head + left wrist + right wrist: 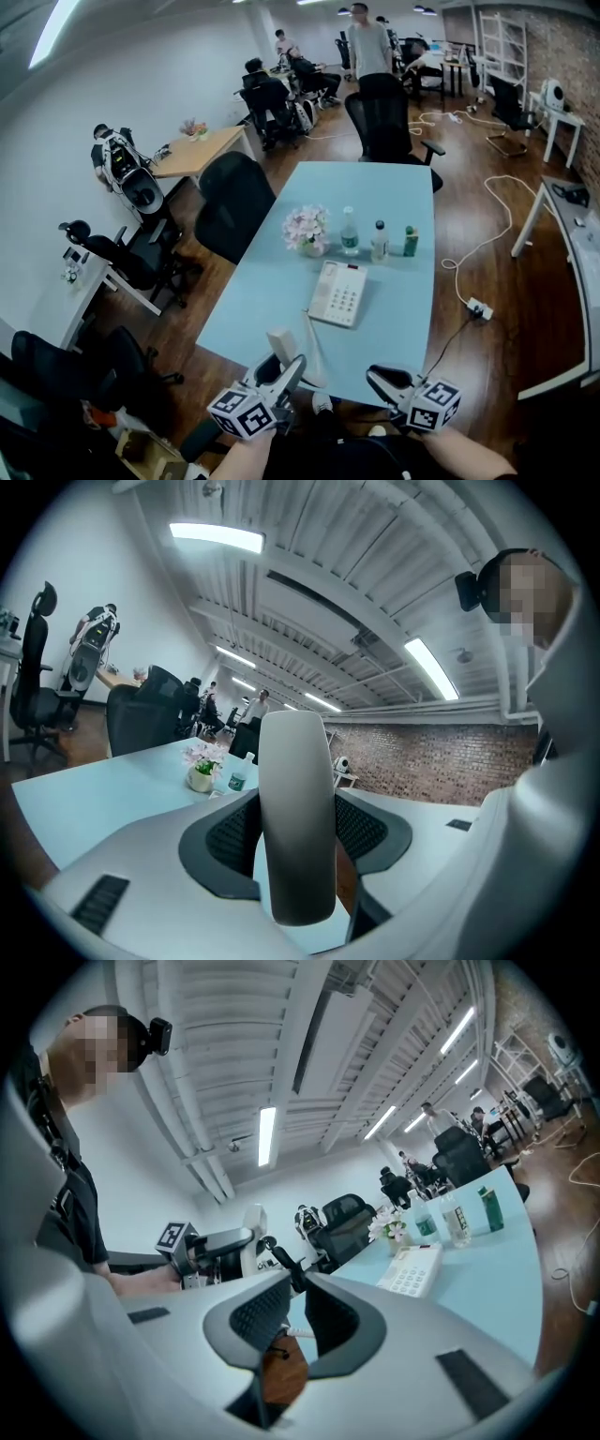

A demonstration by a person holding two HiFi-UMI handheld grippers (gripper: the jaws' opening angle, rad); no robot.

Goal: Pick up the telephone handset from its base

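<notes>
The white telephone base [338, 292] with its keypad lies in the middle of the light blue table [403, 309]; it also shows in the right gripper view [411, 1270]. The white handset [281, 344] is off the base, at the table's near edge, with my left gripper [281, 370] shut on it. In the left gripper view the handset [298, 817] stands upright between the dark pads [230, 841]. Its cord [312, 347] runs back to the base. My right gripper [380, 378] hangs beside it at the near edge, jaws together and holding nothing [300, 1283].
Behind the base stand a pot of pink flowers [307, 230], two water bottles [349, 232] [379, 242] and a green can [411, 241]. Black office chairs [234, 202] [386, 117] flank the table. White cables [487, 234] trail on the wooden floor at right.
</notes>
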